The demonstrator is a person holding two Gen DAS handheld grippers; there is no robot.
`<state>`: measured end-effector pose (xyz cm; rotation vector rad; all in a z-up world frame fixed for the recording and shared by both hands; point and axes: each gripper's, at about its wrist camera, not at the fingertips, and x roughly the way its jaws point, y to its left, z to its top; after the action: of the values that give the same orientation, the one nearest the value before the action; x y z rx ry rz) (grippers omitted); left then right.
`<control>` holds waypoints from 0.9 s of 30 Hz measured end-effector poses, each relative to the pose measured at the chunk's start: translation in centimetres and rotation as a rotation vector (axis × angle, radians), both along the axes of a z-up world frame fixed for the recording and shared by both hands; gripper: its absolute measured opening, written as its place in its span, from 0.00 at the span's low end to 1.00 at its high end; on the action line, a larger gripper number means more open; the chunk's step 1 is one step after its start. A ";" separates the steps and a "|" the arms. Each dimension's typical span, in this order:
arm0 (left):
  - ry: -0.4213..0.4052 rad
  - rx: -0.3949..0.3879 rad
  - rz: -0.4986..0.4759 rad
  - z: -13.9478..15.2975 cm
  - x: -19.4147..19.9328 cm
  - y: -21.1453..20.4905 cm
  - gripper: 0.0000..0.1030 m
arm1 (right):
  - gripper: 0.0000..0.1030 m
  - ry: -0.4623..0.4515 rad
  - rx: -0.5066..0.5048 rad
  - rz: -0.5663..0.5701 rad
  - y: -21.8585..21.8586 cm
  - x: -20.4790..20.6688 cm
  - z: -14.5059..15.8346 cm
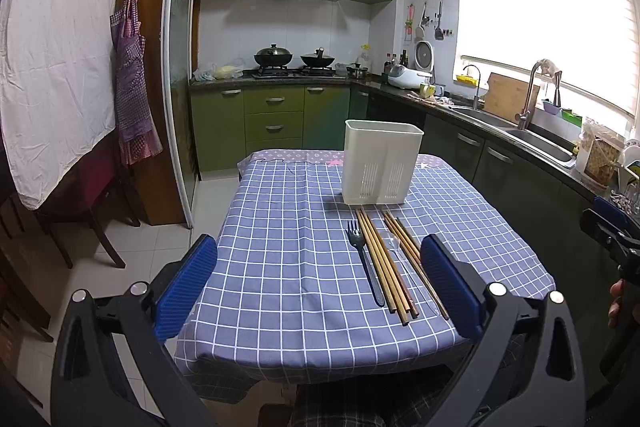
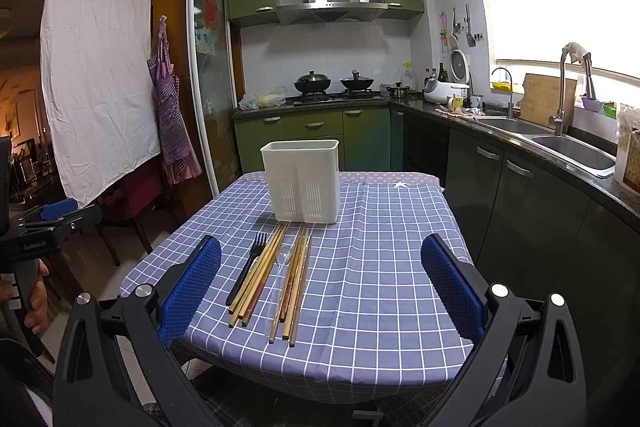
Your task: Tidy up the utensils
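Left wrist view: left gripper (image 1: 318, 291) jaws apart, empty | utensils (image 1: 384, 263) flat on counter (image 1: 280, 227), long axes 12-to-6, toward 1 o'clock | holder (image 1: 382, 163) upright at 12 | right gripper (image 2: 320, 291) apart, utensils at 11, about equally near.

A table (image 1: 280, 307) covered by a blue checked cloth (image 2: 380, 287) carries everything. On the cloth stands an upright white plastic holder (image 2: 301, 181), toward the far edge. Just in front of the holder, lying lengthwise toward the near edge, are a dark fork (image 2: 247, 273), a bundle of wooden chopsticks (image 2: 258, 277) beside it, a clear plastic spoon (image 2: 279, 277), and a second bundle of chopsticks (image 2: 296, 287) on the spoon's other side.
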<state>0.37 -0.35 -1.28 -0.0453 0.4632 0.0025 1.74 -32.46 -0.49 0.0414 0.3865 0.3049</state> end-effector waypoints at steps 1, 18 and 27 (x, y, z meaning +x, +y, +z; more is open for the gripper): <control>0.000 0.000 -0.001 0.0 0.0 0.0 0.94 | 0.96 0.000 -0.001 0.001 0.1 0.0 0.0; 0.014 -0.006 -0.010 -0.5 0.1 -0.1 0.94 | 0.96 0.004 -0.001 0.003 0.0 0.2 -0.1; 0.021 -0.004 -0.012 -0.5 0.2 -0.2 0.94 | 0.96 0.006 -0.004 0.005 0.2 0.2 -0.1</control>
<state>0.55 -0.52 -1.78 -0.0469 0.4841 -0.0094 1.99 -32.30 -0.62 0.0375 0.3931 0.3087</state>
